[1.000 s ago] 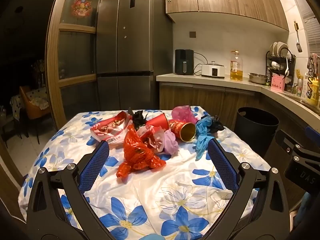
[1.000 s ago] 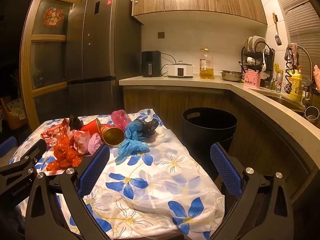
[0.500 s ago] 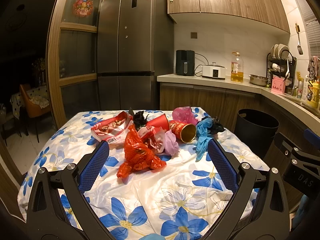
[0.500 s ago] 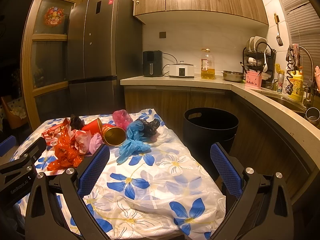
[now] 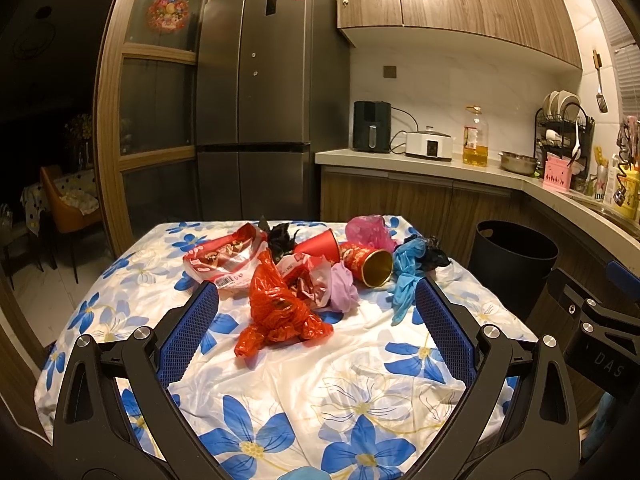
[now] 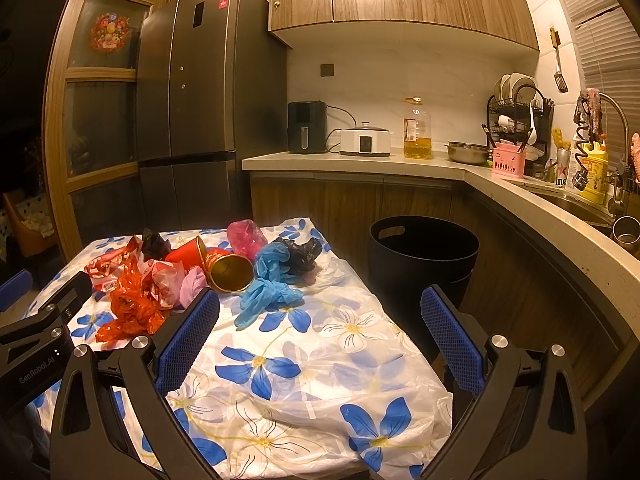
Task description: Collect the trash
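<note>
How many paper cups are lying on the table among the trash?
2. A red cup lies on its side behind the pile, and a cup with a gold inside lies beside it, its mouth facing the camera. The bags may hide more.

We have eased both views slightly leftward. The round black plastic trash bin now sits nearer centre than before.

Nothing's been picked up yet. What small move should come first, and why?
Probably ease the left hand-held gripper forward onto the red plastic bag: its jaws are open and empty, the bag lies nearest between them, and the black bin stands beside the table.
</note>
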Motion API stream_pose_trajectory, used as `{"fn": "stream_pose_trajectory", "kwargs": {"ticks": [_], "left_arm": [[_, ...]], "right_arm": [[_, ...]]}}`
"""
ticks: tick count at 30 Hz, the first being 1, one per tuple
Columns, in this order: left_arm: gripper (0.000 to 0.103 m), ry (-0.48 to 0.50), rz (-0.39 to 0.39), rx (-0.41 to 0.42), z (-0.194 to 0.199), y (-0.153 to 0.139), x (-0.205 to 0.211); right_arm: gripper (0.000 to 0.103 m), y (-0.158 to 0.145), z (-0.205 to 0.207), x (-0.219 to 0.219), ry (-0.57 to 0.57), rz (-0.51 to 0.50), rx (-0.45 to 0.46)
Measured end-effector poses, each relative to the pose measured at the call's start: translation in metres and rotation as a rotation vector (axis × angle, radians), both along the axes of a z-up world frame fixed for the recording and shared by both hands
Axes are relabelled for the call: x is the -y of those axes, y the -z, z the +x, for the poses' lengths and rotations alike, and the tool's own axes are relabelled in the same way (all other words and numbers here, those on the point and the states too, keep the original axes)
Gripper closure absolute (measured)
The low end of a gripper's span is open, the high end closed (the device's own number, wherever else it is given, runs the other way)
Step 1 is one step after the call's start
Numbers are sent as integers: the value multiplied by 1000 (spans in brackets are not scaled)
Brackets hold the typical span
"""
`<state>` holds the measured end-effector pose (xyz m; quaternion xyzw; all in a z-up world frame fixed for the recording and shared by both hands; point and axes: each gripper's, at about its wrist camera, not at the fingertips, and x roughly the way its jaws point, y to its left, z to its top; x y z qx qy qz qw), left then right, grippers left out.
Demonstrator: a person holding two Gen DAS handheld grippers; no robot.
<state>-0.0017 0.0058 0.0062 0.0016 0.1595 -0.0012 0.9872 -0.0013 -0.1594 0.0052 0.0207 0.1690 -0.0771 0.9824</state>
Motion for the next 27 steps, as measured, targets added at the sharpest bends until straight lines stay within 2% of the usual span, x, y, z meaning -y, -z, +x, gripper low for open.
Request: {"fn": "stream_pose_trajectory", "kwargs": {"ticks": [27], "left_arm": [[6, -2, -6, -1, 0, 1, -1]], "right_arm": [[5, 0, 1, -1, -1, 1, -2]]}}
